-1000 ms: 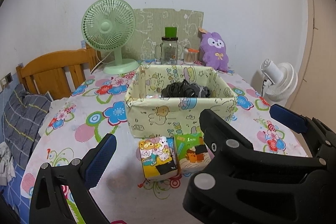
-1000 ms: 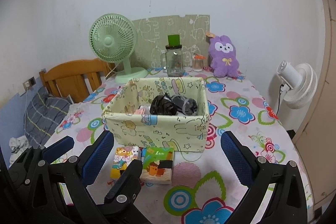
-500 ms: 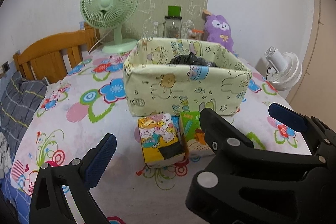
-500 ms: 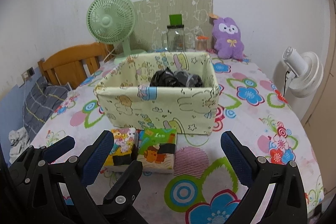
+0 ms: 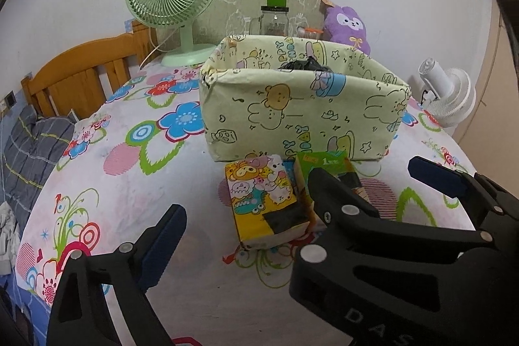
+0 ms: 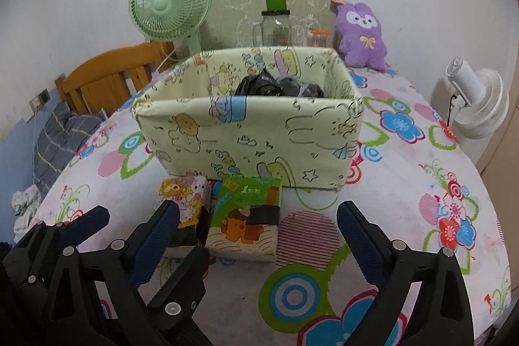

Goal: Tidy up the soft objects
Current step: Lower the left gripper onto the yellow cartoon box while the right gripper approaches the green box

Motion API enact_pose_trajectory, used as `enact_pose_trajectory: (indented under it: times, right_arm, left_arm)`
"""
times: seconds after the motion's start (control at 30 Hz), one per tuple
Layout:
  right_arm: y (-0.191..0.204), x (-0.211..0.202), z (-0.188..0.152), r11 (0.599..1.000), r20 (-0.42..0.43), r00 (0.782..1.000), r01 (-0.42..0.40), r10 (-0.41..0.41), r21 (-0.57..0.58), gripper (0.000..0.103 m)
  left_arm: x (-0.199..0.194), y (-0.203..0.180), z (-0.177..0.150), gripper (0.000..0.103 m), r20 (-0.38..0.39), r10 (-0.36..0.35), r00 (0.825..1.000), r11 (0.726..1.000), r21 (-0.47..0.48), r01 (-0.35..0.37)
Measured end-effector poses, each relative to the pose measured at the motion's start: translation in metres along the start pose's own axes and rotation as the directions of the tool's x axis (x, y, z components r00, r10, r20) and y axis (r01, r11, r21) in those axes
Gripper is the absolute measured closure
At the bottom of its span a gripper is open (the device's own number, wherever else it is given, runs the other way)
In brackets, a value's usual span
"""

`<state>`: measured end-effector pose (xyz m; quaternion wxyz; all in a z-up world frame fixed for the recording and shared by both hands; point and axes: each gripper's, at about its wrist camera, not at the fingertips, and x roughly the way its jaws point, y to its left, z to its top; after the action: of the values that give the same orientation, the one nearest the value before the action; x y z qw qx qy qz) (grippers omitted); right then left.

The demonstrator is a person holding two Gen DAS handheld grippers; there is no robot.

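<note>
You hold both tools low over the near edge of the flowered tablecloth [image 6: 405,158], and both are spread wide with nothing between their pads. Your right gripper [image 6: 259,232] frames the green tissue pack [image 6: 246,221], which lies flat on the cloth between its two blue fingers without touching either. Your left gripper [image 5: 243,235] sits to the left of it, one blue pad [image 5: 165,235] near the left of the yellow cartoon tissue pack [image 5: 266,203]; its other finger is hidden behind the right tool's black frame, which crosses the left camera's view.

The two packs lie side by side, touching or very nearly so (yellow on the left, green on the right), just in front of the near wall of the pale yellow fabric bin [image 6: 246,138]. Inside the bin, toward its far right, sits a bundle of dark soft items [image 6: 279,86].

Farther back, by the wall, you have a green desk fan [image 6: 168,8] on the left, a glass jar [image 6: 275,28] with a green lid in the middle, and a purple plush [image 6: 360,34] on the right. A white fan [image 6: 476,102] stands off the table's right side, and a wooden headboard [image 5: 84,77] rises on the left.
</note>
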<state>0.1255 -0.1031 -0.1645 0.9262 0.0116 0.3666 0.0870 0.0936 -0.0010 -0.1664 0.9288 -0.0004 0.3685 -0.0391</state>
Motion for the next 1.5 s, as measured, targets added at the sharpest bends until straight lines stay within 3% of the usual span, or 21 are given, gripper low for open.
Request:
enact_pose_trajectory:
  times: [0.17,0.6,0.9,1.07,1.5]
  right_arm:
    - [0.004,0.009,0.000,1.000,-0.024,1.000,-0.002,0.002,-0.008,0.010]
    - [0.006,0.031,0.001,1.000,-0.077,0.997,0.004,-0.003,0.012,0.018]
    - [-0.002,0.046,0.004,0.997,-0.128,0.992,-0.013,0.022,0.076,0.032]
    - [-0.004,0.049,0.004,0.995,-0.147,0.987,-0.044,0.057,0.087,0.048]
    - [-0.023,0.040,-0.002,0.993,-0.145,0.989,-0.025,0.042,0.114,0.051]
  left_arm:
    - [0.011,0.007,-0.001,0.016,-0.035,0.026,0.999,0.999,-0.023,-0.027]
    - [0.022,0.013,0.001,0.019,-0.049,0.026,0.998,0.999,-0.041,-0.028]
    - [0.025,0.012,0.001,0.017,-0.059,0.012,0.998,0.999,-0.039,-0.015]
    - [0.025,0.009,0.001,0.016,-0.070,0.010,0.997,1.000,-0.025,-0.012]
    - [0.025,-0.007,0.004,0.014,-0.060,0.045,0.997,0.999,0.026,-0.044]
